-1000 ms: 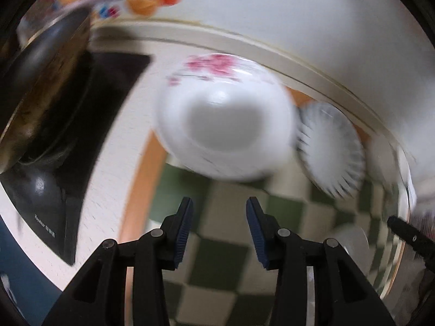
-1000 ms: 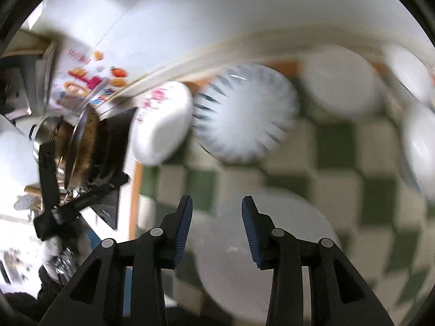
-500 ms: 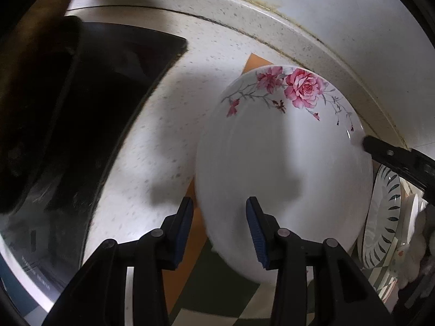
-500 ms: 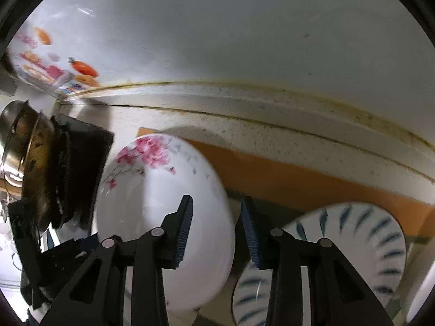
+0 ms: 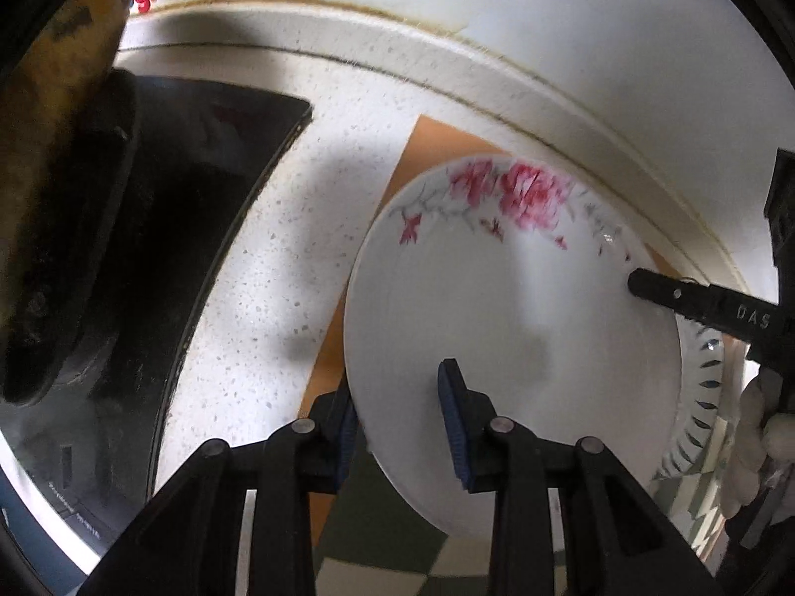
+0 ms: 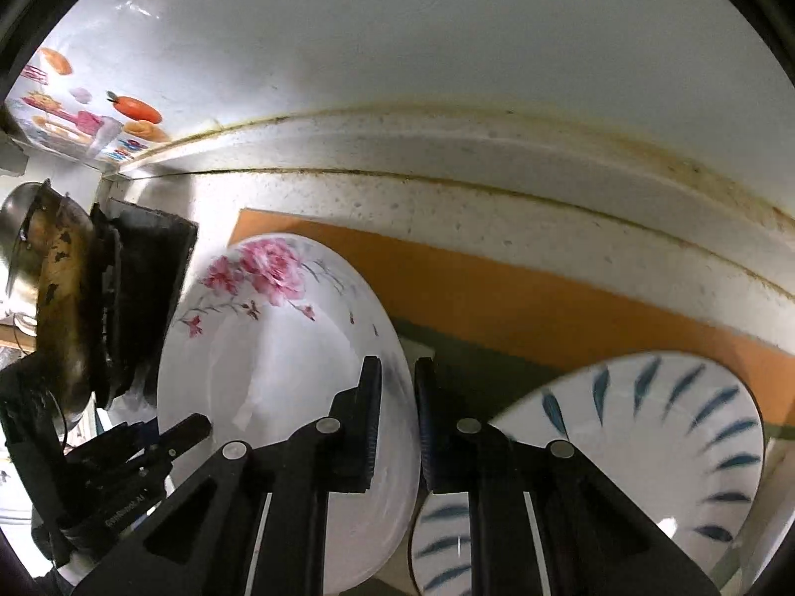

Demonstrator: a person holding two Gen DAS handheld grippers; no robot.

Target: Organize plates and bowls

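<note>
Early yet: left claw (image 5: 400,434) gripping rose plate (image 5: 507,328) rim; right claw (image 6: 397,427) closing on opposite rim; striped plate (image 6: 661,442) beside, unsorted.

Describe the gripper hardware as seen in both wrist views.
Both grippers, left gripper and right gripper, look the same: matte black angular linkage arms with silver pivot pins, and jaws faced with ribbed blue pads. The left gripper's body carries small white lettering in the right wrist view. No cables are visible.
</note>
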